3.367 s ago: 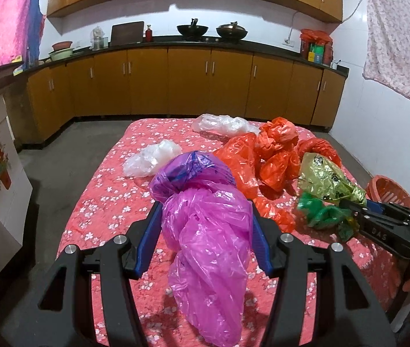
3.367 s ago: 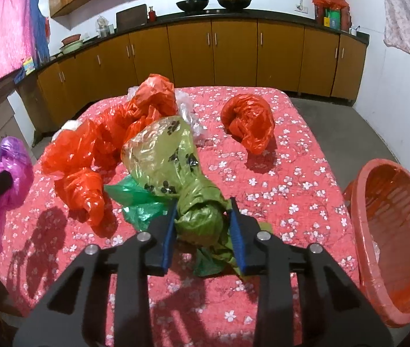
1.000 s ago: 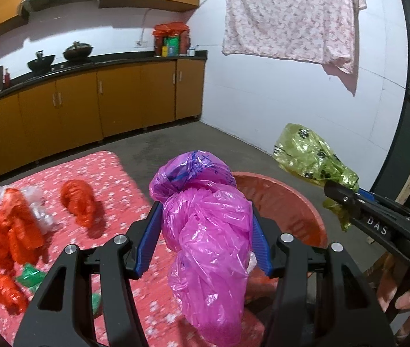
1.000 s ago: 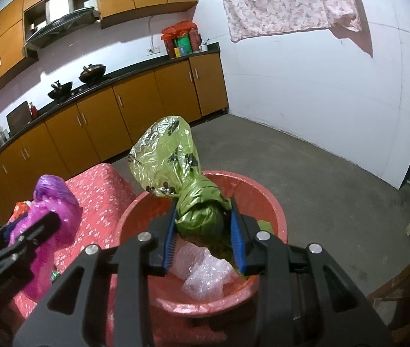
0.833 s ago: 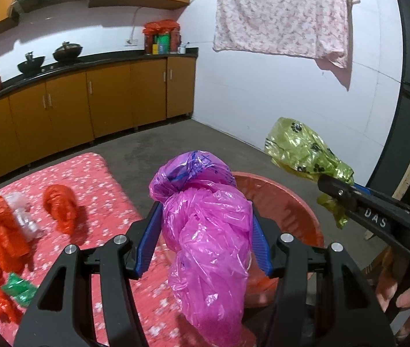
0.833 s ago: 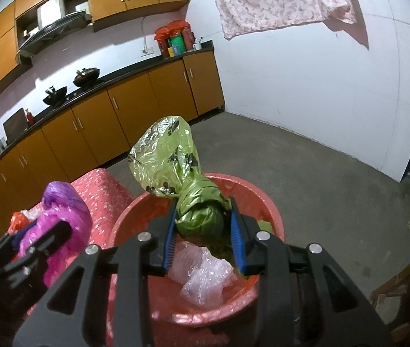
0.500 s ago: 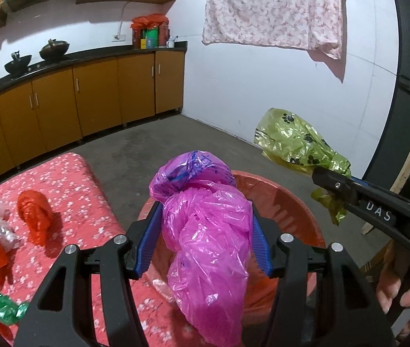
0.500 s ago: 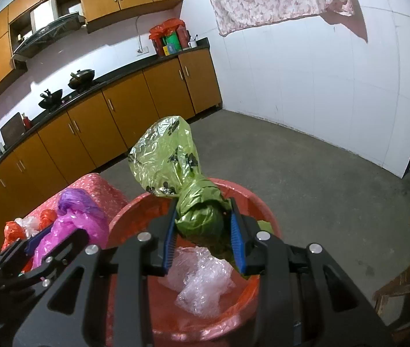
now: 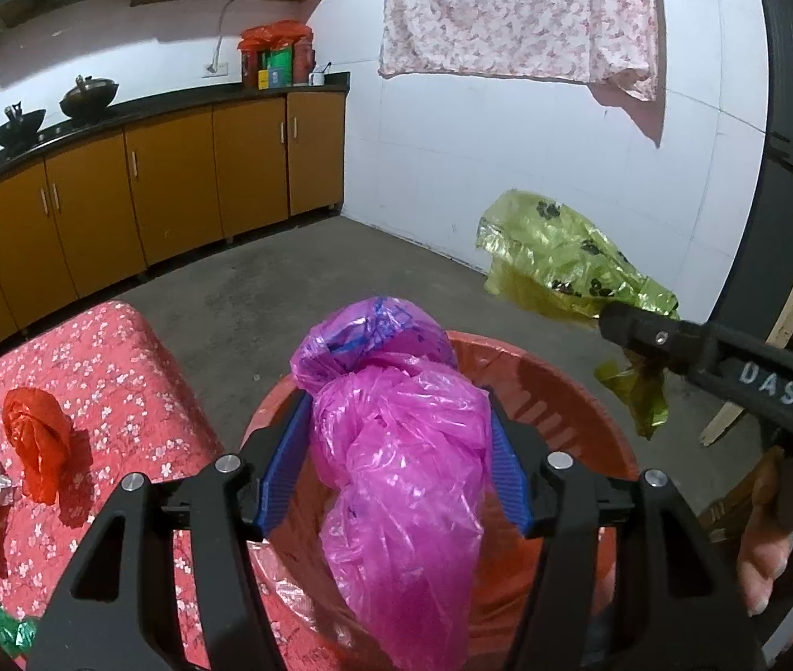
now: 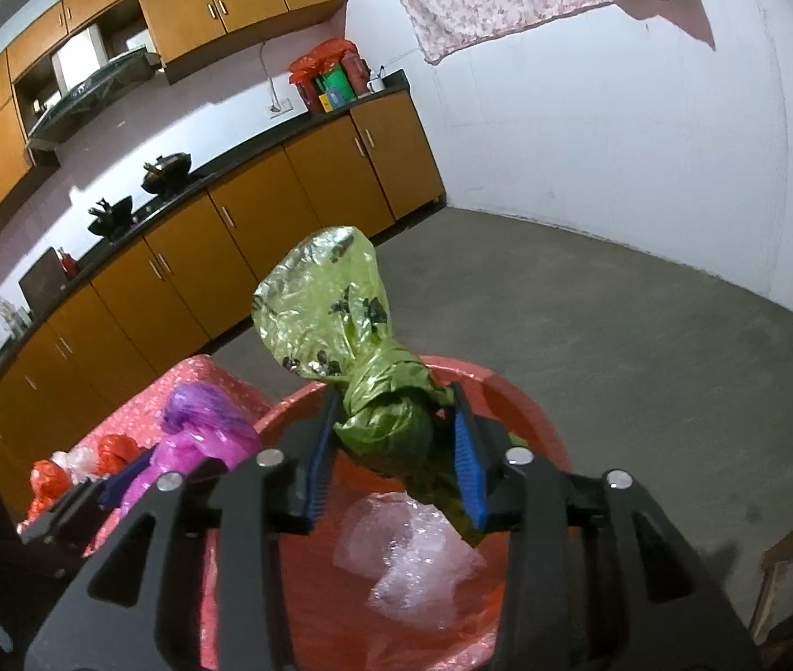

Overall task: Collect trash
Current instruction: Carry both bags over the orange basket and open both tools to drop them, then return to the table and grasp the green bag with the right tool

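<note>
**Both bags now over the red basin**

Since the earlier frames, both claws have swung off the bed and over the red basin (image 10: 525, 419). My left claw (image 9: 393, 461) has the pink bag (image 9: 402, 447) between its blue pads (image 9: 279, 475); its jaws are opening, yet the bag fills the gap and the pads touch it on both sides. It hangs above the basin's near rim. My right claw (image 10: 393, 461) is opening too: the green bag (image 10: 374, 391) sits against the left pad, while a gap shows at the right pad. Its crinkled top with dark paw prints sticks up past the fingertips, over the basin. Clear crumpled plastic (image 10: 413, 548) lies inside the basin below. A hand (image 9: 776, 548) shows under the right claw in the left view. To the left, the bed (image 9: 117, 369) with its red flowered cover carries an orange bag (image 9: 38, 436) near its right edge, with more orange and clear bags at the frame's left edge. Brown cabinets (image 9: 172, 190) line the far wall, and a flowered cloth (image 9: 519, 11) hangs above.
</note>
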A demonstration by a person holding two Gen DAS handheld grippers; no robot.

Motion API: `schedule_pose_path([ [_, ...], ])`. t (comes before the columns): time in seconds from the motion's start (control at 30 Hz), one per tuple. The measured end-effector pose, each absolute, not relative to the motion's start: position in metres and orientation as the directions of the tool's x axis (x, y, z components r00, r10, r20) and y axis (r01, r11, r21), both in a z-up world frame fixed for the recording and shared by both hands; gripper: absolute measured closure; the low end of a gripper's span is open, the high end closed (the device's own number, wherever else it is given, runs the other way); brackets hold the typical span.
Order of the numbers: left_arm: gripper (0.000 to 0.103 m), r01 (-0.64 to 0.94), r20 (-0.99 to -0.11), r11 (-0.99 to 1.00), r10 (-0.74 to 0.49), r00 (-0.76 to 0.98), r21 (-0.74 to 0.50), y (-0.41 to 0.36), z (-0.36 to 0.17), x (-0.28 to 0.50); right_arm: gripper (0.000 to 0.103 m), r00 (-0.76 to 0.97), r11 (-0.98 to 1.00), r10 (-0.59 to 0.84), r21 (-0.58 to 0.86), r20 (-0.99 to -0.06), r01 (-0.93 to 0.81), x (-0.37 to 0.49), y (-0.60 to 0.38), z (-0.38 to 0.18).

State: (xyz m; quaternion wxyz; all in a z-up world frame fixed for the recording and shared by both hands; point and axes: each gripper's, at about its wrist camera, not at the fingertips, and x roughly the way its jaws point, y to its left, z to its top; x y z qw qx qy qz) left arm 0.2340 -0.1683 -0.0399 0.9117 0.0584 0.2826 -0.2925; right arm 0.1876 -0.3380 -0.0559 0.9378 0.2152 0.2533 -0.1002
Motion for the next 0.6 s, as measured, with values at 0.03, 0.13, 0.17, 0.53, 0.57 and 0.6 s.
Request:
schedule_pose_path([
  [0.03, 0.041, 0.564, -0.552, 0.823, -0.499, 0.668, -0.062, -0.169, -0.040, 0.235, 0.061, 0.853, 0.885, -0.073, 0.361, -0.517, 0.294, 0.188, -0.339, -0.056],
  [0.13, 0.040, 0.557, -0.561, 0.828, -0.495, 0.664, -0.072, -0.167, -0.042, 0.238, 0.058, 0.856, 0.877, -0.061, 0.382, -0.513, 0.291, 0.186, -0.344, -0.057],
  [0.17, 0.038, 0.554, -0.563, 0.829, -0.493, 0.663, -0.073, -0.167, -0.043, 0.239, 0.056, 0.857, 0.873, -0.060, 0.389, -0.512, 0.293, 0.184, -0.345, -0.058],
  [0.53, 0.029, 0.492, -0.555, 0.868, -0.440, 0.706, -0.062, -0.140, -0.037, 0.230, 0.042, 0.850, 0.880, -0.110, 0.347, -0.516, 0.325, 0.171, -0.344, -0.056],
  [0.57, 0.028, 0.484, -0.553, 0.873, -0.433, 0.711, -0.061, -0.135, -0.036, 0.228, 0.039, 0.849, 0.884, -0.114, 0.338, -0.516, 0.324, 0.172, -0.340, -0.053],
  [0.6, 0.028, 0.473, -0.551, 0.879, -0.425, 0.718, -0.062, -0.129, -0.034, 0.226, 0.038, 0.850, 0.890, -0.117, 0.326, -0.514, 0.320, 0.172, -0.336, -0.051],
])
